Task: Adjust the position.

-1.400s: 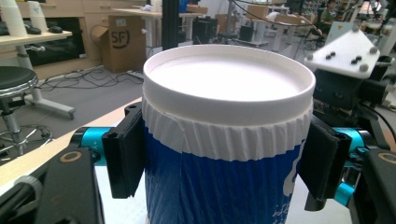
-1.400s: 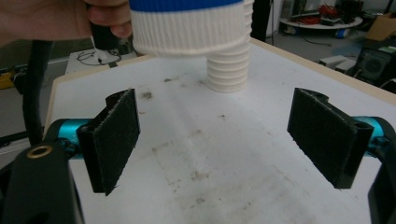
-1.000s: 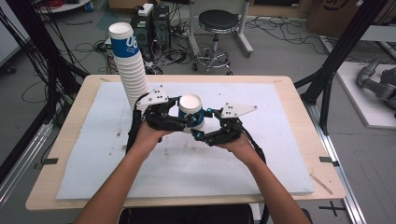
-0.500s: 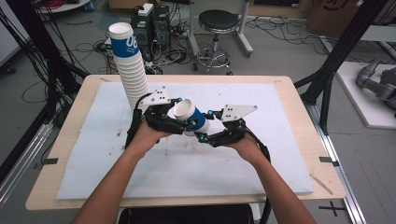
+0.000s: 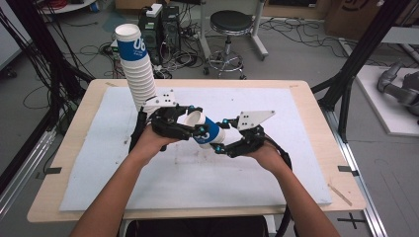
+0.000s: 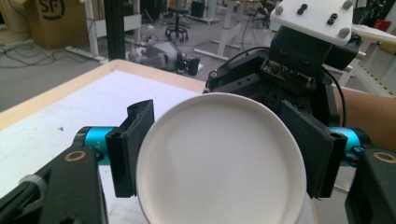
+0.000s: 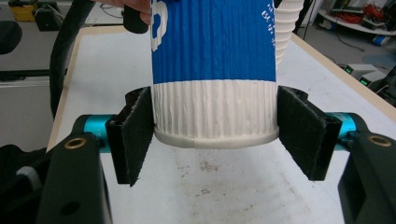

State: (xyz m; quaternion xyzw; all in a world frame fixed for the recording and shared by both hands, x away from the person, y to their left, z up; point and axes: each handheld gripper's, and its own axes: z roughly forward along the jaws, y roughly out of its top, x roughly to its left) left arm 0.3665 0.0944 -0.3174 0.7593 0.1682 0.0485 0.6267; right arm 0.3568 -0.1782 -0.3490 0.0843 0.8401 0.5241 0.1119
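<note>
Blue-and-white paper cup [image 5: 205, 129] held off the bench [image 5: 316, 116] between the two grippers, tipped on its side over the middle of the white mat [image 5: 99, 163], open mouth toward the upper left in the high view, base toward the lower right. Ribbed wall, blue over most of its length with white lettering, a plain white band at the base end and a rolled white rim at the mouth.

Left gripper [image 5: 190, 129] clamped on the cup at the mouth end; in the left gripper view, the round white end of the cup [image 6: 219, 158] between the two black pads, both pressed on its wall. Jaws just closed in further.

Right gripper [image 5: 217, 144] clamped on the base end; in the right gripper view, white band and bottom edge of the cup [image 7: 215, 112] pinched between the pads, left pad flat on the ribs, right pad touching at the bottom rim, blue part rising above. Jaws as far together as the cup allows.

Leaning stack of the same cups [image 5: 136, 69] at the far left of the bench, well apart from the held one, also visible behind it in the right gripper view [image 7: 287, 28].
</note>
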